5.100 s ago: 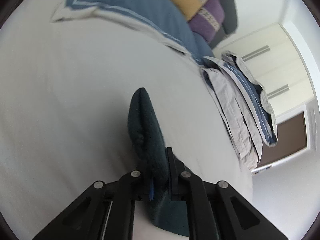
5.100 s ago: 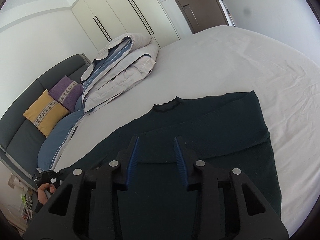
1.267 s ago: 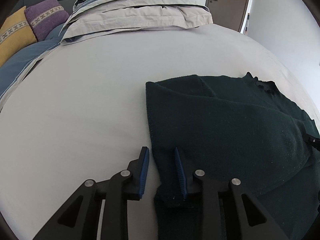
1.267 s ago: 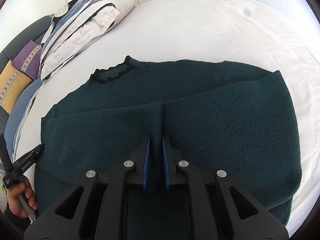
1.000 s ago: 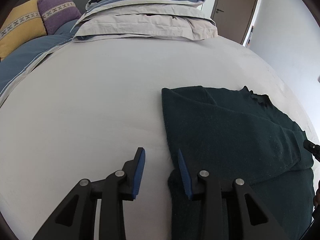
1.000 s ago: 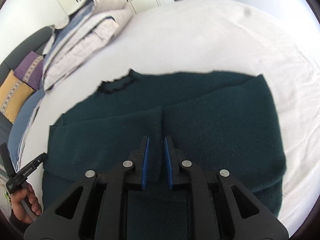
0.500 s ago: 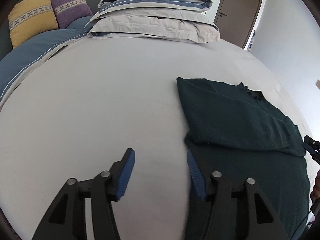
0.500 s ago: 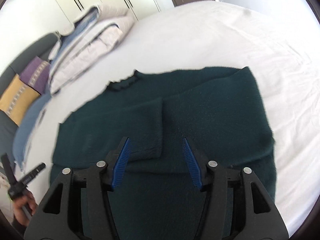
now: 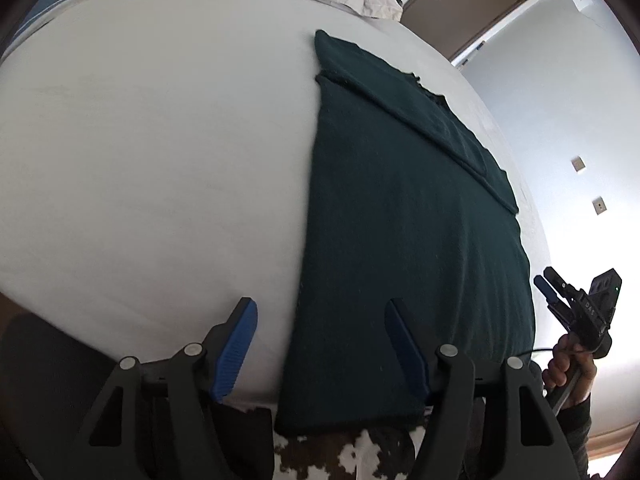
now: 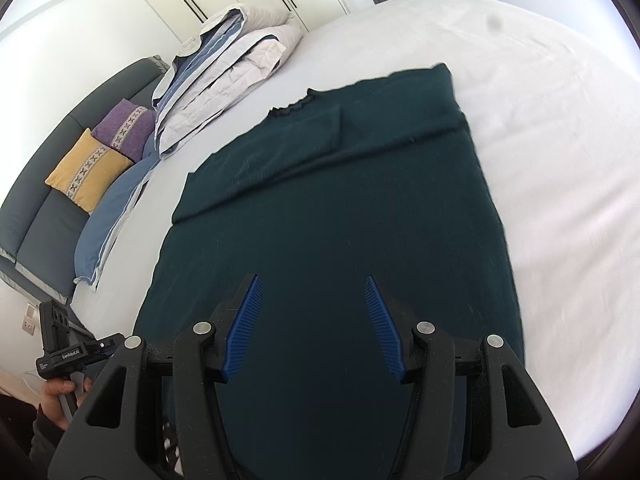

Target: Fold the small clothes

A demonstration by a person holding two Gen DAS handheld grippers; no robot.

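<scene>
Lying flat on the bed, dark green sweater, hem hanging at the near edge, collar toward the far side. Showing both sleeves already folded in across the chest, cuffs meeting near the middle below the collar. Judging the task as roughly halfway: sleeve folds done, body folds not yet made, hem not yet lifted.

Left to right:
- Sitting at the far left edge of the bed, yellow cushion and purple cushion, then a blue pillow and a folded duvet at the far left corner.
- Hovering over the sweater's left hem corner at the near edge, left gripper, jaws standing wide, gripping nothing; sweater edge passing between the pads without contact.
- Hovering over the sweater's lower middle, right gripper, jaws standing moderately wide, empty, cloth below and not pinched.

Expecting next: pinching both hem corners and carrying them up toward the collar.

Reading writing: on the left gripper's body, seen from the right wrist view, "GenRobot.AI"; on the right gripper's body, seen from the left wrist view, small white lettering too blurred to read with certainty. Finding no label on the sweater.
</scene>
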